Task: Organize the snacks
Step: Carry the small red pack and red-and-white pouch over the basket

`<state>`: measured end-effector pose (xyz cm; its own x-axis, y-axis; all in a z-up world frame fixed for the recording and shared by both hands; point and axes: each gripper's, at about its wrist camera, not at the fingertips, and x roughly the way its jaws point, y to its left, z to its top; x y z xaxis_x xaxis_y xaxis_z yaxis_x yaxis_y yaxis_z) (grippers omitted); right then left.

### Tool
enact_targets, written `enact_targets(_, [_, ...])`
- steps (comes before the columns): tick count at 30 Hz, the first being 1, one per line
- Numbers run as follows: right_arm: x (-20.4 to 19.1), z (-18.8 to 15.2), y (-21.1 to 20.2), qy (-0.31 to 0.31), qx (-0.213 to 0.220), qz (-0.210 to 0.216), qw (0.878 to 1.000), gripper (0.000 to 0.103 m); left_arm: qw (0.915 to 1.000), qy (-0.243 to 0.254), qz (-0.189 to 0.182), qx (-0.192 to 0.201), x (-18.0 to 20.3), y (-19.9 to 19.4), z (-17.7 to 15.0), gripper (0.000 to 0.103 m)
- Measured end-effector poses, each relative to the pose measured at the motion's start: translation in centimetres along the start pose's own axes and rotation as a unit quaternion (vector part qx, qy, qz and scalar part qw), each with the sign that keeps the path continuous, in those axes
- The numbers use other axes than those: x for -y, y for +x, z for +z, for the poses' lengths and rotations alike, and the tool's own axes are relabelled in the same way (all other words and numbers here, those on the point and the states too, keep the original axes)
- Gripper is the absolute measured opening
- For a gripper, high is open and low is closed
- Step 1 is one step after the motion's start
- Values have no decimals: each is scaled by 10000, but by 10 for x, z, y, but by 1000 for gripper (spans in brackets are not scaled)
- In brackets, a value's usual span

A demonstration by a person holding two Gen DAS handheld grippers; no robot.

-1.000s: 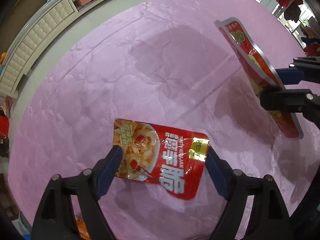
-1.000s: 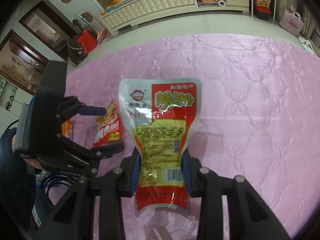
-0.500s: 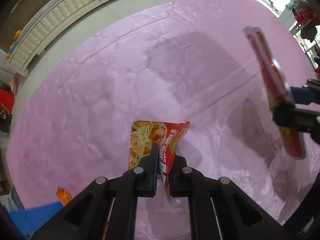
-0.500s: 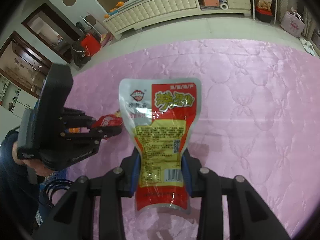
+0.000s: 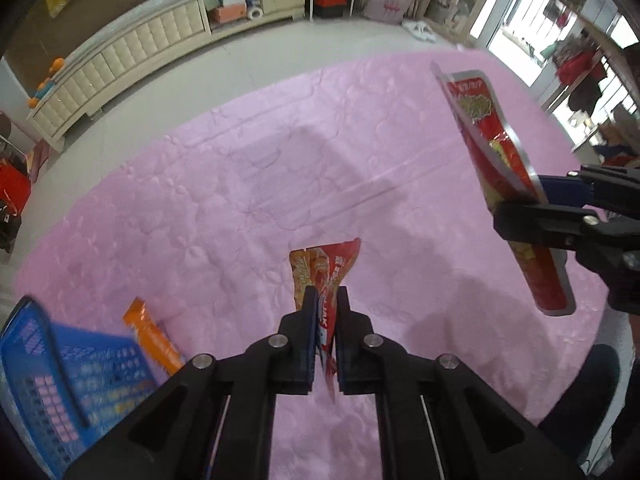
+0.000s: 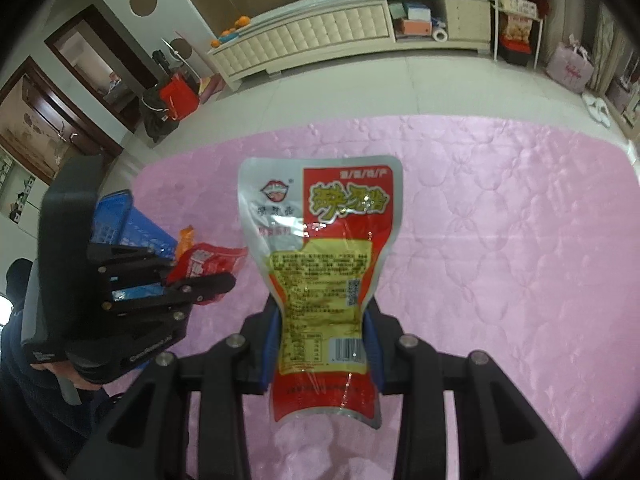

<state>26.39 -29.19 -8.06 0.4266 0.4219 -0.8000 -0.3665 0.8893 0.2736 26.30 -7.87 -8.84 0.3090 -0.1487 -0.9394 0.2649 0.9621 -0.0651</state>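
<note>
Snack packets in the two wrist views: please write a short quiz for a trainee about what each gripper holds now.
1. True or false: the left gripper is shut on a small red packet.
2. What does the right gripper hold? A) an orange bar B) a red and silver pouch C) nothing
3. Fill in: beside the orange bar, at the lower left of the left wrist view, stands a blue ____.

Key: 1 true; 2 B; 3 basket.

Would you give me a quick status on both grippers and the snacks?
Left gripper shut on small red packet. Right gripper shut on silver-red pouch. Both lifted off pink cloth. Blue basket unobstructed, orange packet beside it.
</note>
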Motion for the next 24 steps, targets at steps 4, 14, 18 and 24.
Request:
enact_targets(4, [-26,-5,-24,-172,124,-113,9997,41,9996,-120,-31,245,-7,-31,-12,7])
enact_targets(14, [-97,-19,-55,-556,401,-125,9976,41,9962,-292,40,814,-38,-101,-68,7])
enact_targets(18, [-126,-26,-48,-567,410,32,9975,41,9947,-382,145,942,-65,-114,-93,7])
enact_targets(24, [-174,-22,-32,-826,293,147,9960,41,9906,-696,261,1151,-104,-145,-123,7])
